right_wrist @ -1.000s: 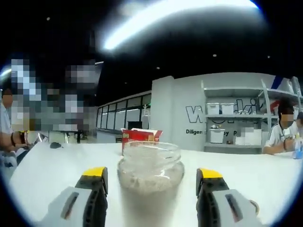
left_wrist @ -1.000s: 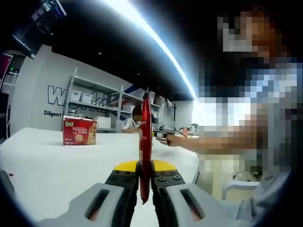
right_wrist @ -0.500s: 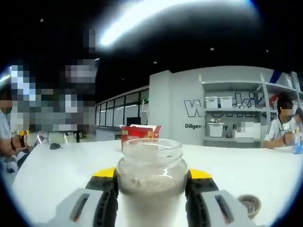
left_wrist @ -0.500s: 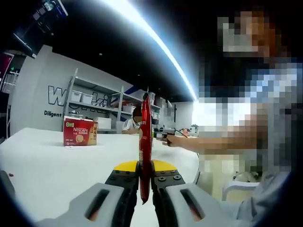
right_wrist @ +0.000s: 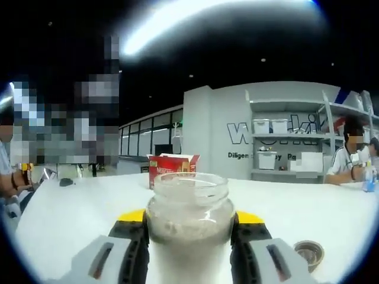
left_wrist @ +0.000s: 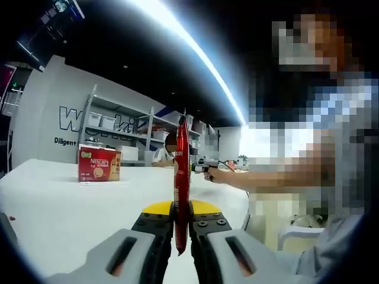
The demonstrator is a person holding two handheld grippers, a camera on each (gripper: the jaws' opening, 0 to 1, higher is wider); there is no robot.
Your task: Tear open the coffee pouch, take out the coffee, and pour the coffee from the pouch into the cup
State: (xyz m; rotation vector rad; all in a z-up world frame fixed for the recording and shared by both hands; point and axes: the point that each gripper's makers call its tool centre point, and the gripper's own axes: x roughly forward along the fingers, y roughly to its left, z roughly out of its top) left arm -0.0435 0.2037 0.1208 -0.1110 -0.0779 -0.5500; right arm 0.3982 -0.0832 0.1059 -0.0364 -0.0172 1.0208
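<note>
A white counter (left_wrist: pixel 53 201) runs back to a grey wall with storage shelves (left_wrist: pixel 118 133). In the left gripper view, the left gripper (left_wrist: pixel 182 228) has its jaws clenched on a red coffee pouch (left_wrist: pixel 182 177) standing upright, edge-on; a red Nescafe box (left_wrist: pixel 99 164) sits on the counter far left of the pouch. In the right gripper view, the right gripper (right_wrist: pixel 189 234) grasps a clear glass jar (right_wrist: pixel 189 228) between its jaws, the box behind it and a small round lid (right_wrist: pixel 310 253) lying on the counter right of the jar.
</note>
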